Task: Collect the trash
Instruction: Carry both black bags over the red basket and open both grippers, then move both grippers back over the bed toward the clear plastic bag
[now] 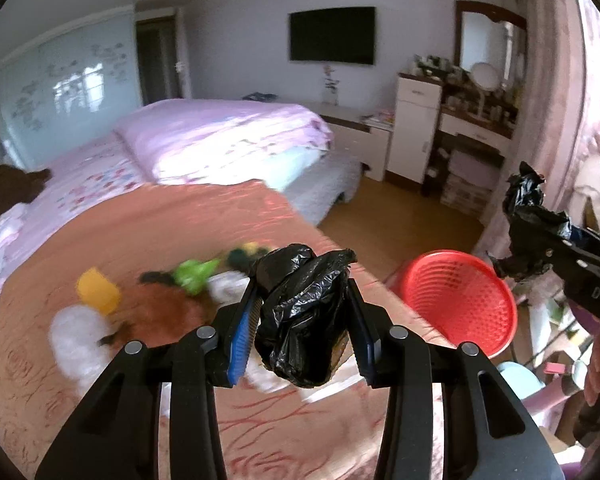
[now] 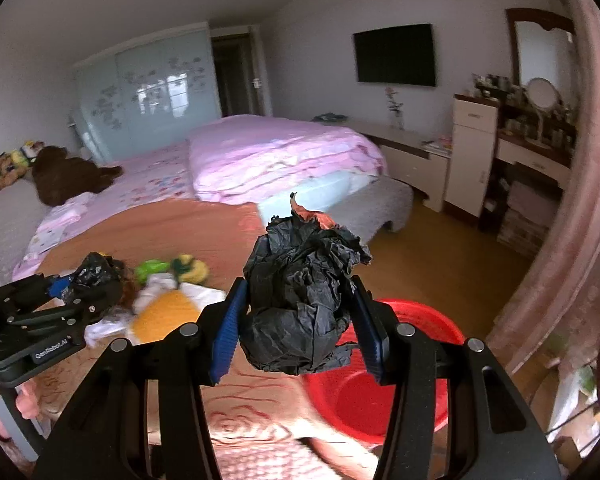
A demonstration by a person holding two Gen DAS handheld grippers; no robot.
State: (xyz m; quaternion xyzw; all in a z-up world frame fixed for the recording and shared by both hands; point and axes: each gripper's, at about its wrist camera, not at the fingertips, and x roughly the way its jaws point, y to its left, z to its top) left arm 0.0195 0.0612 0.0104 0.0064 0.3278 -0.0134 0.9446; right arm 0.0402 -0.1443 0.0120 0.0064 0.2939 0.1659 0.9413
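Clamping a black bag wad [image 1: 304,316], left gripper [image 1: 302,304] above orange bedspread [image 1: 100,392]; clamping a crumpled black wad [image 2: 300,308] with brown scrap, right gripper [image 2: 298,308] over red basket [image 2: 380,400]. Beyond, blurred trash [image 1: 148,292]. Stuffed toys [image 2: 4,168] only in right view.

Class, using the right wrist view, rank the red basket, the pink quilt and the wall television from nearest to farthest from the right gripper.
1. Red basket, just below, right.
2. Pink quilt, on the bed, middle.
3. Television, far wall.
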